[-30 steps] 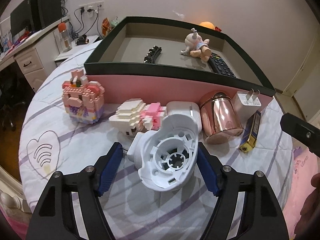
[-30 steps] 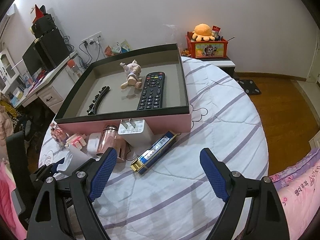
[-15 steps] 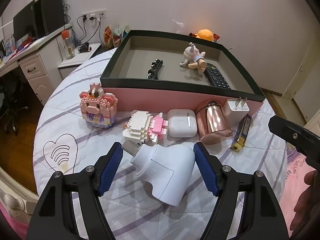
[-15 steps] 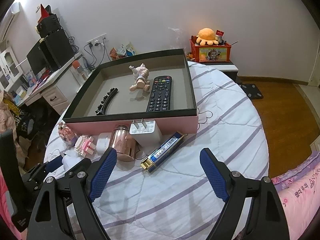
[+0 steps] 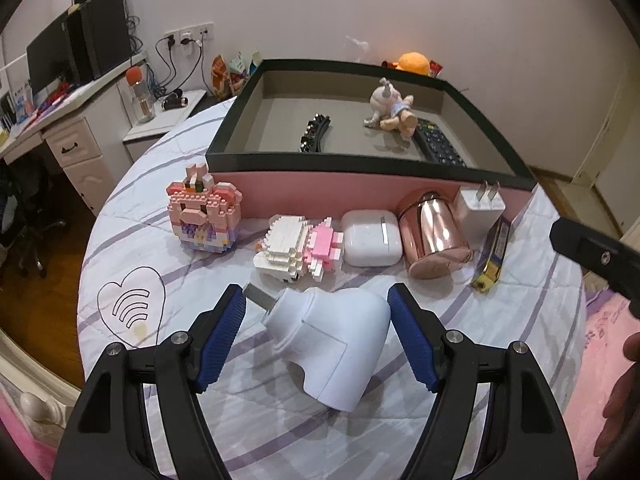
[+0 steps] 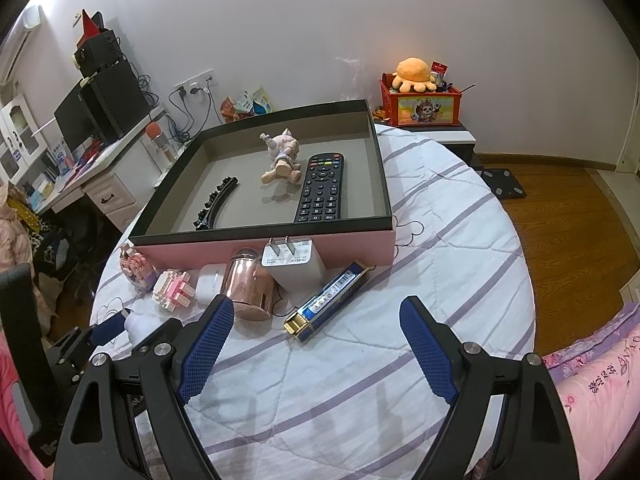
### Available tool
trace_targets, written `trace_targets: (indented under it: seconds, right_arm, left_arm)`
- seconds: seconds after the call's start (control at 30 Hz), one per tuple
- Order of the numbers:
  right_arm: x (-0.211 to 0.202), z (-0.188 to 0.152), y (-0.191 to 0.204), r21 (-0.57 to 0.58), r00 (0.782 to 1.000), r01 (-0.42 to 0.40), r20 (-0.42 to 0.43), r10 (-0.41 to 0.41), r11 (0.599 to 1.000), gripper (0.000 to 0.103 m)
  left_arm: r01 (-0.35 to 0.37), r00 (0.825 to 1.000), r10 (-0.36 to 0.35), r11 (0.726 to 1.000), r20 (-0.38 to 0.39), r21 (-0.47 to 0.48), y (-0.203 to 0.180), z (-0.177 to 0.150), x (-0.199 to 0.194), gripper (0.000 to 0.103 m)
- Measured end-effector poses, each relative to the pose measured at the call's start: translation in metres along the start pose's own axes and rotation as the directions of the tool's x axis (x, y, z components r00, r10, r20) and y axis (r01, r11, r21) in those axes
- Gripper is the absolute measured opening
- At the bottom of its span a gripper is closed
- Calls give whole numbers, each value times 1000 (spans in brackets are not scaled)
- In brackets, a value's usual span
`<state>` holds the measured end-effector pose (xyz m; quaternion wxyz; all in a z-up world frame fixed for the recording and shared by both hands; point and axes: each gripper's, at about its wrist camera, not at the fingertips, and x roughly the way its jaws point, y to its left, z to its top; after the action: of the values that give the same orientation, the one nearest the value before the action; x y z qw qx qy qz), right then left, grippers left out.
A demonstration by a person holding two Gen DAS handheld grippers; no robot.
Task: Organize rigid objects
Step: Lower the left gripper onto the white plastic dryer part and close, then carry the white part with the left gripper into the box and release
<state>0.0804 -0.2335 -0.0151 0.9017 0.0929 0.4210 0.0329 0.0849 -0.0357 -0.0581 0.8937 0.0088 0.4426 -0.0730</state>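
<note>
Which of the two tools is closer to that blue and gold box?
Right. The right tool hovers just before the blue and gold box; the left tool straddles the white plug, farther away.

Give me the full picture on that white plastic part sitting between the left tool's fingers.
The white plastic part is a smooth, matte, hollow-looking shell with a rounded elbow shape, a faint seam panel on its side and a short neck ending in a small grey tab at upper left. It lies tilted on the striped cloth, in front of the white and pink brick toy. The left tool straddles it; its right blue pad looks about touching, its left pad stands clear.
</note>
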Motion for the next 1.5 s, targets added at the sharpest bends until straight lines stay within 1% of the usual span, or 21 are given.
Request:
trace_targets:
  seconds: [0.13, 0.2, 0.23, 0.53, 0.77, 0.9, 1.07, 1.2, 1.33, 1.5]
  right_arm:
    - [0, 0, 1, 0, 1000, 0, -1, 0, 1000, 86]
    - [0, 0, 1, 0, 1000, 0, -2, 0, 1000, 86]
    - [0, 0, 1, -1, 1000, 0, -2, 0, 1000, 86]
    - [1, 0, 2, -3, 1000, -1, -6, 1, 1000, 86]
    - [1, 0, 1, 1, 1000, 0, -4, 0, 1000, 86]
    - [-1, 1, 2, 0, 1000, -2, 2, 2, 1000, 86]
    - [-4, 6, -1, 10, 1000, -1, 20, 1, 1000, 86]
    - [-5, 19, -2, 9, 999, -3, 43, 3, 1000, 86]
    - [-3, 36, -4, 7, 998, -1, 67, 0, 1000, 86]
    - [8, 58, -7, 6, 996, 4, 85, -4, 1000, 86]
  left_arm:
    - [2, 999, -2, 1000, -32, 7, -1, -6, 8, 72]
    - [16, 999, -16, 1000, -38, 6, 0, -8, 9, 53]
    - [32, 999, -32, 999, -37, 0, 1, -8, 9, 53]
    - [60, 998, -61, 998, -24, -10, 3, -2, 7, 53]
    - [72, 997, -72, 997, 11, -10, 2, 3, -8, 53]
    - [74, 996, -74, 997, 41, -5, 0, 12, -20, 53]
    - [81, 992, -82, 997, 95, 6, -4, 33, -35, 53]
    - [74, 988, -75, 997, 138, 15, -6, 57, -38, 53]
    - [67, 986, -68, 998, 154, 13, -5, 83, -27, 53]
    - [71, 988, -72, 997, 133, 13, -7, 110, 3, 53]
